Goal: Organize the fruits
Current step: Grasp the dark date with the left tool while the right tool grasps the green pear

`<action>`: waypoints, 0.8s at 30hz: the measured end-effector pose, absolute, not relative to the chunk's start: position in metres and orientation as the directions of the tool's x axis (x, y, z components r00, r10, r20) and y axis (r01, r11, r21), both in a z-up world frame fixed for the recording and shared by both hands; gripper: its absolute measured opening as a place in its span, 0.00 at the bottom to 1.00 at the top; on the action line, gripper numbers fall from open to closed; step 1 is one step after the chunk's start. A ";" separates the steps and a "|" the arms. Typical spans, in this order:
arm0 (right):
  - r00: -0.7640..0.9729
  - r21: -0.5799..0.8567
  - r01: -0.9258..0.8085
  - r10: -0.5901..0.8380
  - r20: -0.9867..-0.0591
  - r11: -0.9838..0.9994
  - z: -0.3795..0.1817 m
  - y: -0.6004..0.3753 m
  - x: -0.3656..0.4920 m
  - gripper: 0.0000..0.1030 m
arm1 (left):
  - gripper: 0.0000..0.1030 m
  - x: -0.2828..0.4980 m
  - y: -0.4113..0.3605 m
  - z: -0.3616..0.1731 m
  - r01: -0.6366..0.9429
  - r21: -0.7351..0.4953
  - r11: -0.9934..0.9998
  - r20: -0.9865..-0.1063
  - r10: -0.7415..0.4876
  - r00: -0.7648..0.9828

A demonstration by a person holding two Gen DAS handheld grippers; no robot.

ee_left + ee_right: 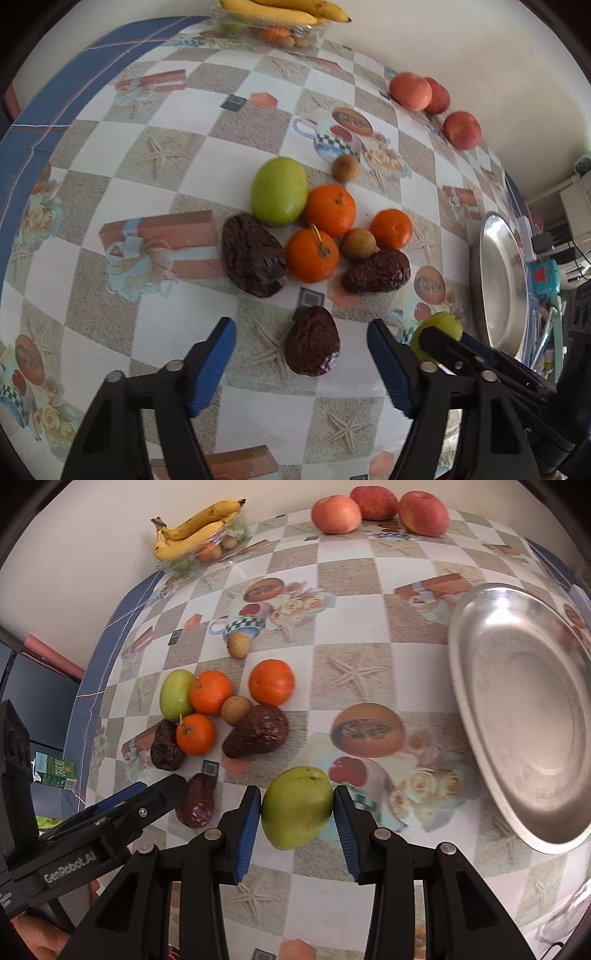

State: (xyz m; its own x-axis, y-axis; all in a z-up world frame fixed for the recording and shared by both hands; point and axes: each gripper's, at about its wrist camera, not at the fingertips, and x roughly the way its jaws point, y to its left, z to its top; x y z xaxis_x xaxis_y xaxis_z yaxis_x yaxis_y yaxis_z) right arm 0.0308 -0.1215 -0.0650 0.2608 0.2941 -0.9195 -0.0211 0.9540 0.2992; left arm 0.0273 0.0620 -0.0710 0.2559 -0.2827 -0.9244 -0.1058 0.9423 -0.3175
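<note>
The right tool (297, 814) has its blue pads pressed against both sides of a green mango (297, 806), a firm hold on the fruit's widest part, probably so that it can be carried to the empty metal dish (517, 716) lying just to its right on the table (369, 627). The left tool (301, 363) stands about half open, its jaws on either side of a dark wrinkled avocado (312, 341) but not touching it, so nothing is held there yet; it seems lined up for the next pick. The remaining loose fruit sits clustered mid-table: another green mango (279, 195), three tangerines (330, 210), two more avocados and small brown round fruits. Three red apples (336, 515) lie along the wall, well apart, and bananas (195, 528) top a clear container in the far corner, which suggests sorting by kind.
</note>
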 end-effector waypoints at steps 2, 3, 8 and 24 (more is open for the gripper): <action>0.271 0.297 -0.012 0.289 -0.918 0.955 -0.062 -0.129 0.028 0.41 | 0.57 0.027 0.055 -0.075 -0.097 -0.304 0.948 -0.933 -0.275 0.232; 0.275 0.300 -0.007 0.291 -0.917 0.954 -0.060 -0.132 0.027 0.41 | 0.50 0.027 0.052 -0.077 -0.091 -0.298 0.950 -0.936 -0.273 0.222; 0.289 0.326 0.011 0.309 -0.906 0.945 -0.055 -0.143 0.025 0.41 | 0.36 0.025 0.045 -0.081 -0.090 -0.292 0.952 -0.942 -0.271 0.198; 0.435 0.240 0.101 0.174 -0.883 0.965 -0.018 -0.196 0.029 0.41 | 0.36 0.055 -0.016 -0.017 -0.017 -0.336 0.942 -0.898 -0.315 0.307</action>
State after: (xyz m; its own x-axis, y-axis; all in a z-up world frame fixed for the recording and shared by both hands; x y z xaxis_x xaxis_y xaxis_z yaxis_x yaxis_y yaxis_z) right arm 0.0290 -0.1964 -0.0179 0.4351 0.1741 -0.8834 0.1014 0.9654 0.2402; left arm 0.0546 -0.0158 -0.0171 0.3068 -0.3152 -0.8981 -0.0171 0.9416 -0.3363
